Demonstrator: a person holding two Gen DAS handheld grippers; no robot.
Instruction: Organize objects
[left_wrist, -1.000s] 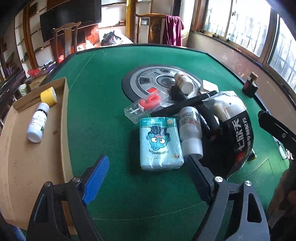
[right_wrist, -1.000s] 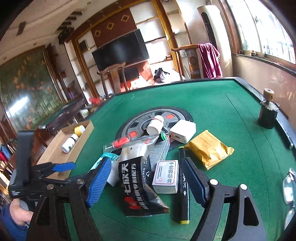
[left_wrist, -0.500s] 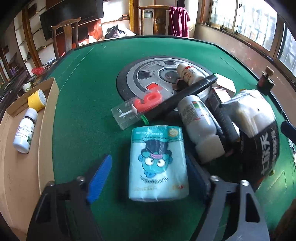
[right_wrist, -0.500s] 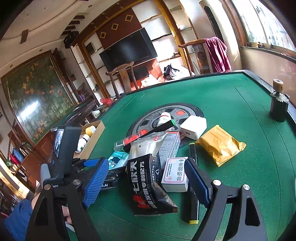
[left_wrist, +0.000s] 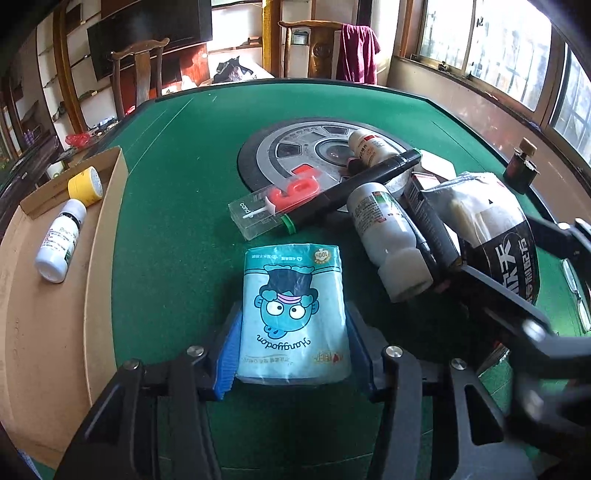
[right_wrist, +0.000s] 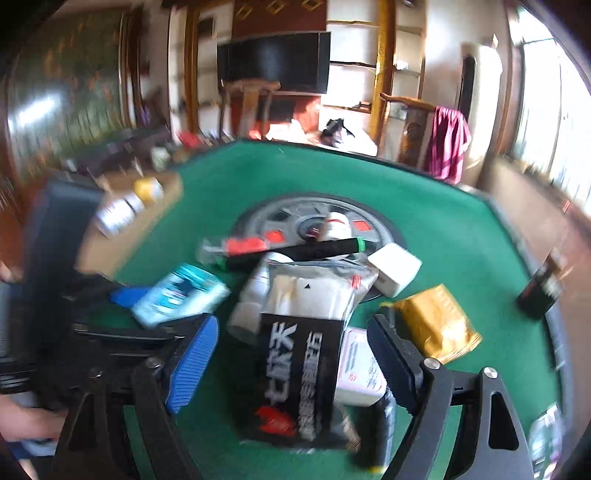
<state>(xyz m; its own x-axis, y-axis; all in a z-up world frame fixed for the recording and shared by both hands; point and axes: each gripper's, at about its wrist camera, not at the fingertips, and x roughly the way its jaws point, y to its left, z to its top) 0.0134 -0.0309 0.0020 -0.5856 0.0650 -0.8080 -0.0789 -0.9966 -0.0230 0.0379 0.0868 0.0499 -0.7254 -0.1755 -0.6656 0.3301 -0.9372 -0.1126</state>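
My left gripper (left_wrist: 293, 350) is shut on a light-blue tissue pack (left_wrist: 293, 310) with a cartoon face; both pads press its sides on the green table (left_wrist: 177, 192). The pack also shows in the right wrist view (right_wrist: 181, 295). My right gripper (right_wrist: 291, 354) is open, its jaws on either side of a black-and-clear pouch (right_wrist: 303, 354) without touching it. The pouch also shows in the left wrist view (left_wrist: 495, 229). A cardboard box (left_wrist: 48, 302) at the left holds a white bottle (left_wrist: 59, 240) and a yellow tape roll (left_wrist: 85, 184).
A pile lies beside the pack: a white bottle (left_wrist: 388, 236), a black marker (left_wrist: 354, 192), a clear case with a red piece (left_wrist: 280, 203), a second bottle (left_wrist: 369, 147) on the grey centre disc (left_wrist: 295, 147). A white charger (right_wrist: 393, 269), a yellow packet (right_wrist: 436, 325) and a dark bottle (right_wrist: 541, 291) lie right.
My left gripper moved forward around the tissue pack and closed on it. My right gripper swung down over the black pouch; its view is blurred by motion.
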